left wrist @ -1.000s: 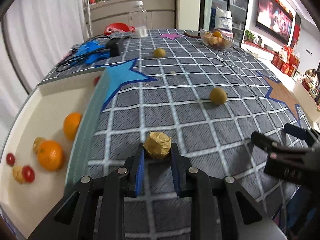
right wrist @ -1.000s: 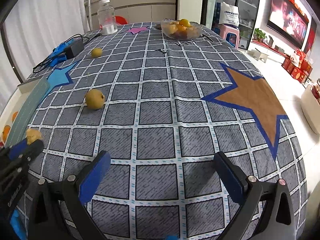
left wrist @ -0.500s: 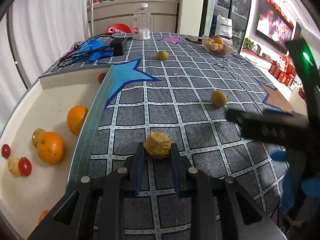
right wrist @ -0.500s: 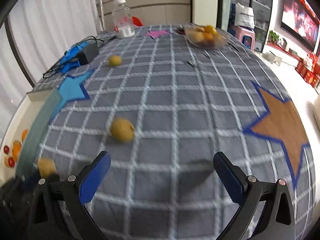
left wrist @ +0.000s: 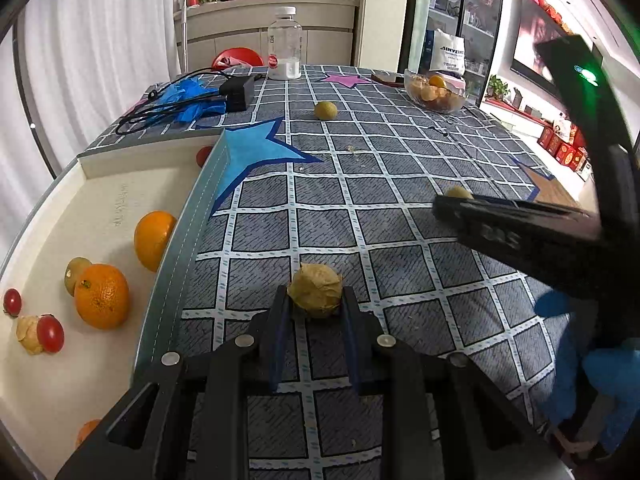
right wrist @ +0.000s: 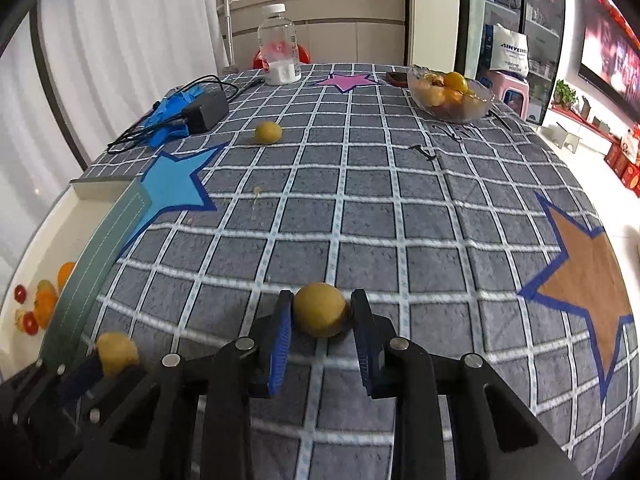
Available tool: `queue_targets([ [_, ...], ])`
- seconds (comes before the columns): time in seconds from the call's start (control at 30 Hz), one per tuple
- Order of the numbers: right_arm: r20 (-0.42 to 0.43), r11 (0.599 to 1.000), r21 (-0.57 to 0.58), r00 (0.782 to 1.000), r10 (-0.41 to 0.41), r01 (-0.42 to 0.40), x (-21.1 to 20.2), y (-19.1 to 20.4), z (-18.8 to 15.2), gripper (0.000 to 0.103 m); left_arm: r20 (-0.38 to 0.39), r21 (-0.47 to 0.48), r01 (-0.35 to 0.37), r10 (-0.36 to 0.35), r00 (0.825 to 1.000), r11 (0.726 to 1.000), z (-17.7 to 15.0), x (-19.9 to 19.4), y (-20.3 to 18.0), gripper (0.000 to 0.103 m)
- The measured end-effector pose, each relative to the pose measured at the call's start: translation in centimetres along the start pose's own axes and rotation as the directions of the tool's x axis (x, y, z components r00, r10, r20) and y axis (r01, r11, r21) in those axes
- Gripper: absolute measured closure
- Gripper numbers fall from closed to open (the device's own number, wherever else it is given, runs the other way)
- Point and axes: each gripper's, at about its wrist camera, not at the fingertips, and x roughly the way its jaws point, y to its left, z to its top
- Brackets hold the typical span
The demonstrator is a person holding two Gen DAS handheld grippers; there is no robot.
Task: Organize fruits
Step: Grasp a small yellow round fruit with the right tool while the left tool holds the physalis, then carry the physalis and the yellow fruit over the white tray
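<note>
Claws both clamped on fruit. Left claw [left wrist: 316, 308] grips a papery husk fruit [left wrist: 316, 294] just right of the tray's [left wrist: 120, 184] green rim. Right claw [right wrist: 322, 320] has just been closing and its blue pads now press a smooth yellow fruit [right wrist: 320, 309] on the checked surface [right wrist: 400, 220]. Another yellow fruit [right wrist: 268, 132] lies at 11 o'clock from it, well apart. Oranges [left wrist: 102, 295] and cherry tomatoes [left wrist: 51, 333] sit in the tray. Glass bowl [right wrist: 450, 98] of fruit stands at 1 o'clock, far edge.
</note>
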Motion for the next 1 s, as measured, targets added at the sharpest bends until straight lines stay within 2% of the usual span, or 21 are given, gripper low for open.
queue_targets([
  [0.5,-0.005,0.998,0.044,0.999,0.053,-0.052,-2.8,-2.2,-3.4,0.073,0.000,0.003,-0.003,0.003,1.000,1.000,0.0,0.0,0.0,0.077],
  [0.87,-0.002,0.996,0.051,0.997,0.072,-0.071,-3.2,-2.6,-3.7,0.073,-0.001,0.008,-0.008,0.008,1.000,1.000,0.0,0.0,0.0,0.076],
  [1.0,-0.006,0.996,0.050,0.997,0.078,-0.078,-3.4,-2.6,-3.8,0.073,0.001,-0.014,0.022,-0.022,1.000,1.000,0.0,0.0,0.4,0.077],
])
